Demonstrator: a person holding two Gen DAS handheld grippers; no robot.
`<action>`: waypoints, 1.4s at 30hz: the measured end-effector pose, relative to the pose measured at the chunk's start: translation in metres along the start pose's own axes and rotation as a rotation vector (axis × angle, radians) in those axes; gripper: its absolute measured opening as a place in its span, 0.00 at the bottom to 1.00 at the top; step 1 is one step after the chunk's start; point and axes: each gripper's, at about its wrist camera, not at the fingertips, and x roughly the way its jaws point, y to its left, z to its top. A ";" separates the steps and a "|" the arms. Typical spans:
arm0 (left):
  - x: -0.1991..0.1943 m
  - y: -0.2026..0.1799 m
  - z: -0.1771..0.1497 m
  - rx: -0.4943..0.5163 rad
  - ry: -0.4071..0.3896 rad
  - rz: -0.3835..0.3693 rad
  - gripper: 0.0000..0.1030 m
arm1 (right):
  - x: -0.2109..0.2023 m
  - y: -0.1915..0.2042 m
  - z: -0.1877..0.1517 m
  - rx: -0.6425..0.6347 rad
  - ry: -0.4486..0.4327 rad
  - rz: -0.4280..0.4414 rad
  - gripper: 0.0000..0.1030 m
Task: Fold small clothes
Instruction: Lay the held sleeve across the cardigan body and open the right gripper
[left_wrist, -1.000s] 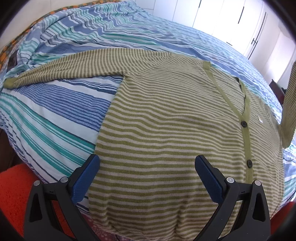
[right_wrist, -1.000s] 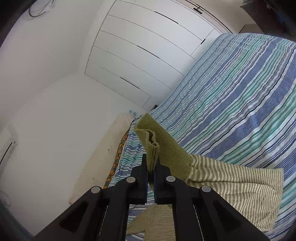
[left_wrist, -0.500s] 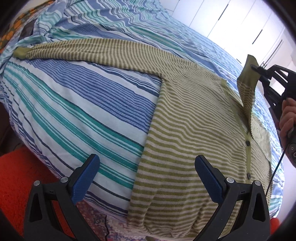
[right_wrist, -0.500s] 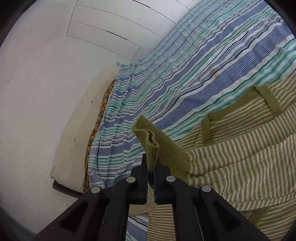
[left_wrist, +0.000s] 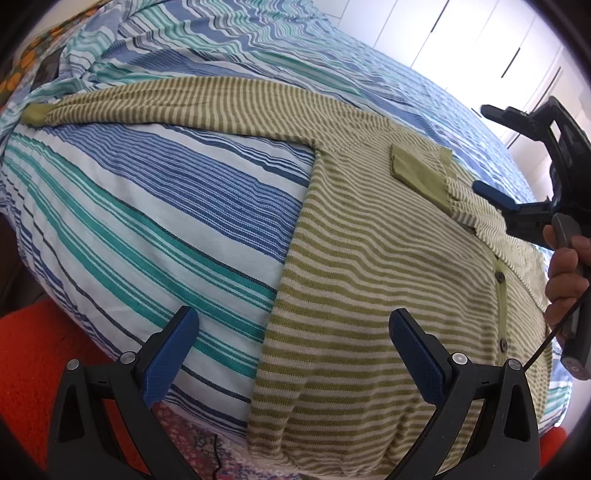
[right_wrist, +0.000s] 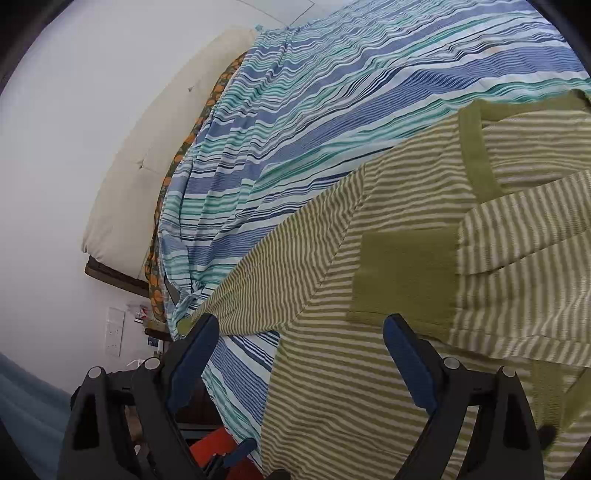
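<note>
While the right gripper (right_wrist: 299, 352) is opening above the folded-in sleeve cuff (right_wrist: 404, 278), nothing clamped, striped green cardigan (left_wrist: 369, 295) flat on the bed (left_wrist: 166, 206), left gripper (left_wrist: 290, 350) wide apart, empty.

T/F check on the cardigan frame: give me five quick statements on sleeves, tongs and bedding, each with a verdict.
1. One sleeve of the striped cardigan lies folded across its chest. True.
2. The other sleeve is also folded in. False: it stretches out flat over the striped bedsheet.
3. The right tongs clamp the folded sleeve's green cuff. False: their jaws are opening and nothing is between them; the cuff lies on the cardigan just beyond.
4. The left tongs are open and hold nothing. True.
5. The cardigan is plain red. False: it has green and cream stripes with green trim.
</note>
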 end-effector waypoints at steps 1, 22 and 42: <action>0.000 0.000 0.000 0.000 0.000 0.001 0.99 | -0.021 -0.008 0.005 -0.004 -0.047 -0.022 0.88; 0.015 -0.016 0.002 0.070 0.039 0.016 0.99 | -0.104 -0.065 0.043 -0.173 -0.067 -0.709 0.85; 0.011 -0.017 0.004 0.076 0.035 -0.021 0.99 | -0.130 -0.041 -0.035 -0.299 -0.210 -0.799 0.89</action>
